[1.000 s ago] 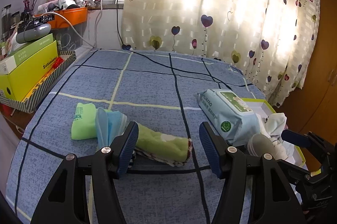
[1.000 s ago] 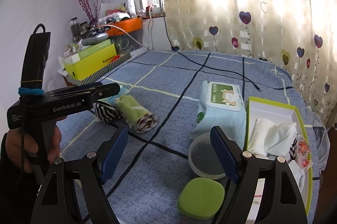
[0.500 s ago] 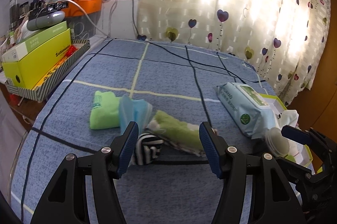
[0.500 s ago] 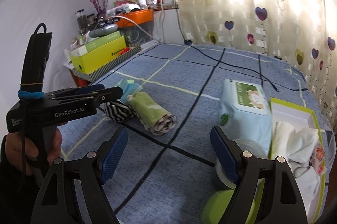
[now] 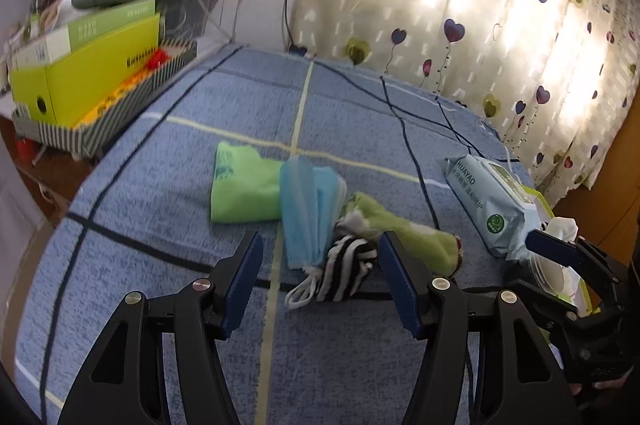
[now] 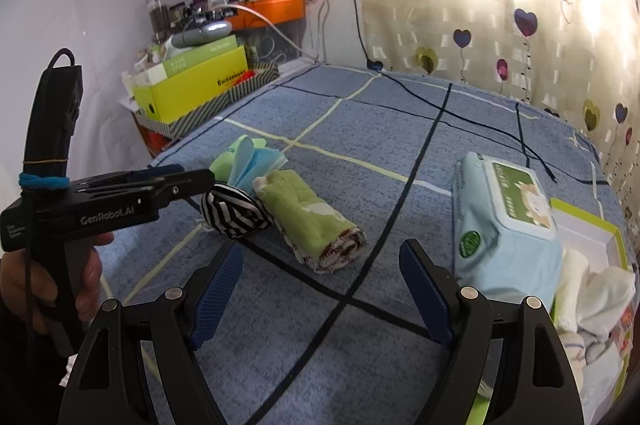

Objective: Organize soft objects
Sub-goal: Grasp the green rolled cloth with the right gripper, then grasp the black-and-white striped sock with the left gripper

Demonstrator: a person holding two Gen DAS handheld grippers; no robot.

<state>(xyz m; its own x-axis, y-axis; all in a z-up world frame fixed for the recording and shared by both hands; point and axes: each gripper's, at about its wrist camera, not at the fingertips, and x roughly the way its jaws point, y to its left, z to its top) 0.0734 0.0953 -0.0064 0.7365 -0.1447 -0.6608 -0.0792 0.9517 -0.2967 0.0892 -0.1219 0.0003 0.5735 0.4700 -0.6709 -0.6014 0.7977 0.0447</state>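
A blue checked bed cover (image 5: 360, 129) by a heart-print curtain (image 5: 500, 5) carries everything. Left claw (image 5: 320, 277) spread wide and empty, the striped sock (image 5: 348, 269) just ahead between its fingers, probably next. Beyond it lie blue masks (image 5: 308, 201), a rolled green cloth (image 6: 316, 221) and a folded green cloth (image 5: 244, 189). Right claw (image 6: 320, 289) is equally wide; the wipes pack (image 6: 504, 225) and box (image 6: 592, 237) sit to its right, seemingly the collecting spot.
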